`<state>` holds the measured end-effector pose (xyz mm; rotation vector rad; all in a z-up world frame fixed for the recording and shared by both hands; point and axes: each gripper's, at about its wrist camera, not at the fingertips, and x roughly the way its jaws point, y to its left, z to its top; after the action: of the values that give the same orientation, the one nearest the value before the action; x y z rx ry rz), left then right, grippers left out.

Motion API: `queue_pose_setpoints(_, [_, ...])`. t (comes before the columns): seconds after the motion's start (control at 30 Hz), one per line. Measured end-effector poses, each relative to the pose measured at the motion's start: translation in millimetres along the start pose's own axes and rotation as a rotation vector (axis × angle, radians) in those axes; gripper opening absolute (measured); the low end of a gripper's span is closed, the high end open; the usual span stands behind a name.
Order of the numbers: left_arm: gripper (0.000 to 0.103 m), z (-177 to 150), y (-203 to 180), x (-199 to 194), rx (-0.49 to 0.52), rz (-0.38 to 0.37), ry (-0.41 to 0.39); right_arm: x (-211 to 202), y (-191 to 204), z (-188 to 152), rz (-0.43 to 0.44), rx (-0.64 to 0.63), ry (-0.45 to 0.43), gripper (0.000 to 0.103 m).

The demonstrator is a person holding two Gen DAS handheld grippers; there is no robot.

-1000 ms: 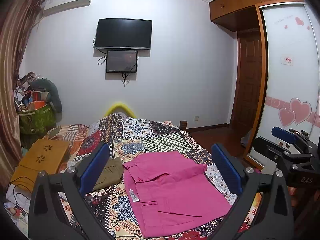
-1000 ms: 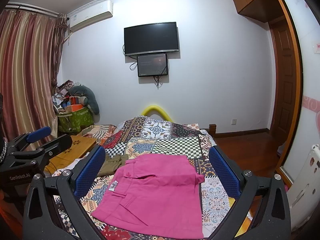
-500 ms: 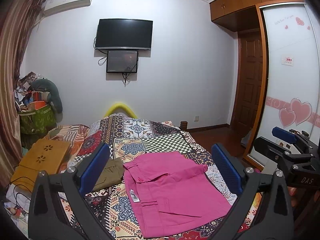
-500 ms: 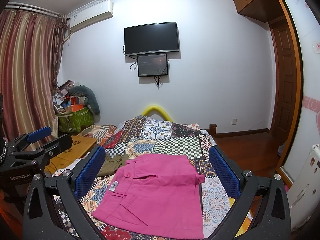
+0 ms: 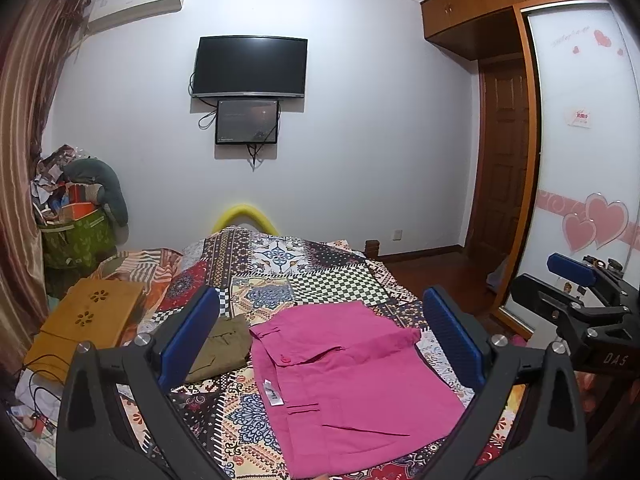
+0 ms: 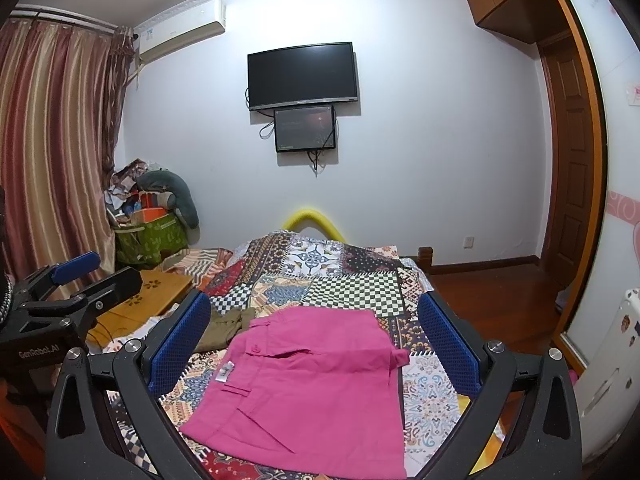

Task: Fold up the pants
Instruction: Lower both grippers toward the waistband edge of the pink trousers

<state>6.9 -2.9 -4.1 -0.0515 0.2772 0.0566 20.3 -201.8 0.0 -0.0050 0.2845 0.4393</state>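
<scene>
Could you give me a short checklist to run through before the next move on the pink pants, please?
1. Left tongs open and empty: ok, blue pads spread wide, nothing between them.
2. Right tongs open and empty: ok, same state.
3. Pink pants lie flat on the patchwork quilt: ok, already folded into a compact shape with the white label showing.
4. Olive garment clear of the pants: cannot tell, its edge lies right beside the pink waistband.
5. Tongs touching the fabric: not ok, both hover above it.
6. Near edge of the pants visible: not ok, the tongs' frames hide part of it.
</scene>
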Motion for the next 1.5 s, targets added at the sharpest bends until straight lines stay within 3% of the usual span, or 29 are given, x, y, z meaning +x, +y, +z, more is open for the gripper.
queue_pose_setpoints(0.13, [0.103,-5.2,2.1,12.2,0.01,0.027,0.015,9.1,-5.1,-4.8,-0.033,-0.019,0.015,0.103])
queue_pose_setpoints(0.3, [0.103,-15.3,11.2,45.9,0.002,0.022,0.1,25.9,-21.7,-14.3,-0.089,-0.024,0.054,0.103])
queue_pose_setpoints(0.73, [0.102,-48.2,44.9,165.3,0.056,0.019,0.327,94.0,-81.1,-53.0,-0.156,0.021,0.278,0.103])
queue_pose_setpoints(0.8, [0.079,-53.6,53.3,186.3,0.055,0.001,0.368,105.8,-85.8,-59.0,-0.155,0.017,0.319,0.103])
queue_pose_setpoints(0.83, [0.076,-57.2,56.9,198.3,0.06,-0.002,0.4,112.3,-88.9,-62.2,-0.151,0.02,0.336,0.103])
queue_pose_setpoints(1.03, [0.07,-86.3,72.4,247.0,0.032,-0.036,0.547,143.7,-99.5,-80.0,-0.131,0.03,0.41,0.101])
queue_pose_setpoints(1.23, [0.069,-117.0,77.2,274.8,-0.014,-0.059,0.646,173.0,-111.4,-99.9,-0.108,0.06,0.482,0.089])
queue_pose_setpoints(1.4, [0.054,-133.2,71.4,284.5,-0.015,-0.126,0.699,194.6,-115.1,-112.3,-0.089,0.058,0.531,0.081])
queue_pose_setpoints(1.5, [0.05,-139.6,66.5,288.3,-0.002,-0.153,0.721,205.5,-116.5,-118.7,-0.067,0.058,0.549,0.074])
